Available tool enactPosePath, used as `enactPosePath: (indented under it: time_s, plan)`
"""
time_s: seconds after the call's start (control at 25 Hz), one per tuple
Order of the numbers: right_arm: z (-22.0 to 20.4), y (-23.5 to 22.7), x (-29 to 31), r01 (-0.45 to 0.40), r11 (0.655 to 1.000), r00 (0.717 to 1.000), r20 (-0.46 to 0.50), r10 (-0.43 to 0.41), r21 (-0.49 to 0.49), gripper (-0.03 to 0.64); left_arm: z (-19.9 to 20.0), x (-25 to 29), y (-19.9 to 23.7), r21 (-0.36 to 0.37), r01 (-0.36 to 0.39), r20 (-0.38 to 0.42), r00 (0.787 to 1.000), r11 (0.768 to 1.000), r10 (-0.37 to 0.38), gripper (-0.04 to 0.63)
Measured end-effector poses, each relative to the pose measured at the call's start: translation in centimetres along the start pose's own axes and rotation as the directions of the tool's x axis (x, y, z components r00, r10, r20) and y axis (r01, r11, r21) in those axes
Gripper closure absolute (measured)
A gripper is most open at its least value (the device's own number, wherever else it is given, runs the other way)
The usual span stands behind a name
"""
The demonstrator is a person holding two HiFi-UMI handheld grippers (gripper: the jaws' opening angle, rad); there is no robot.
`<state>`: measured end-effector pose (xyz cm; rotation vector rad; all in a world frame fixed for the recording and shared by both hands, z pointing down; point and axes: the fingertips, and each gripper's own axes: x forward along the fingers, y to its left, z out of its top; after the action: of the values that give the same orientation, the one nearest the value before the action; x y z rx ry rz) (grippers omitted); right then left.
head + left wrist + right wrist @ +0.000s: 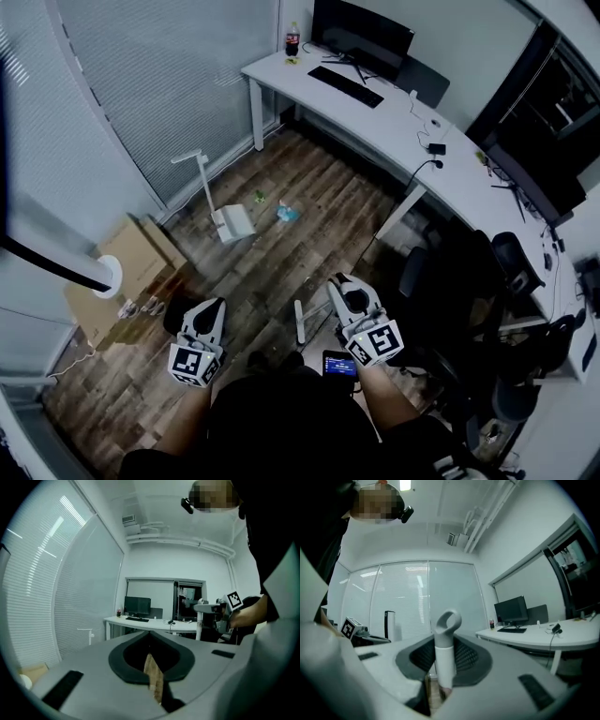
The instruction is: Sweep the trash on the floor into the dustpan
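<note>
Two bits of trash [284,213] lie on the floor [328,202] in the head view, near the white dustpan [234,223]. Left gripper view: the left gripper [150,637] is closed and empty. Right gripper view: the right gripper [445,641] is closed on a white broom handle [444,660].

The head camera sits high and looks steeply down at the wooden floor [309,206], with the left gripper [211,307] and right gripper [342,284] close at the bottom. Each gripper camera sits low, right behind its own jaws, and looks level across the room. All three views share the white desk [394,112] and the monitor [361,33], far off.
</note>
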<state>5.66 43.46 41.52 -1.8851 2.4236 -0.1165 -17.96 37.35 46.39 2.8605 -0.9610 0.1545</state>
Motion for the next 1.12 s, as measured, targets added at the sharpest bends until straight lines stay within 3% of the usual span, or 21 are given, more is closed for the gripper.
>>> enactPosePath:
  time_s: [0.64, 1.12]
  plan:
    - [0.2, -1.7, -2.6, 0.013, 0.999, 1.000, 0.027, -0.014, 0.037, 0.532, 0.7, 0.3, -2.0, 0.033, -0.008, 0.010, 1.000, 0.999, 0.008, 0.557]
    - [0.0, -4.4, -3.3, -0.038, 0.996, 0.998, 0.059, 0.033, 0.080, 0.529, 0.3, 0.5, -3.3, 0.031, -0.094, 0.027, 0.995, 0.995, 0.093, 0.522]
